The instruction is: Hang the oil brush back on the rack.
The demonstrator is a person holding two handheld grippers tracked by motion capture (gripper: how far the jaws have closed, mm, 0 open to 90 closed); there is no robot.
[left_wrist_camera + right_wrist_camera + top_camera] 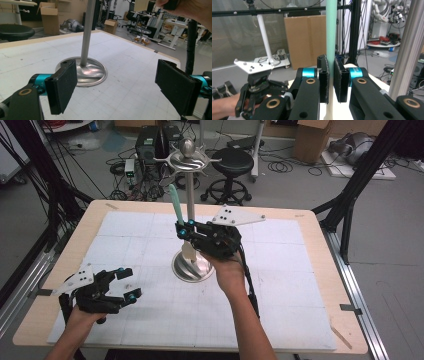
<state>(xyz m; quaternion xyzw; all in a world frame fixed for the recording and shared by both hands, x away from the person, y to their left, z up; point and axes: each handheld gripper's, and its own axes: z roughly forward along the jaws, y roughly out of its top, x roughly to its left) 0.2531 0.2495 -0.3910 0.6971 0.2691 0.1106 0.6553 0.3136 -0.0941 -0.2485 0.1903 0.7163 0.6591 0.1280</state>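
The spatula (331, 37) is clamped upright between the two pads of the right gripper (331, 82), its green handle rising above them and its pale blade hanging below (just beside the pole of the metal stand (190, 210), near the table's (310, 285) middle). The left gripper (125, 282) is held with jaws spread wide and empty, near the table's front left corner.
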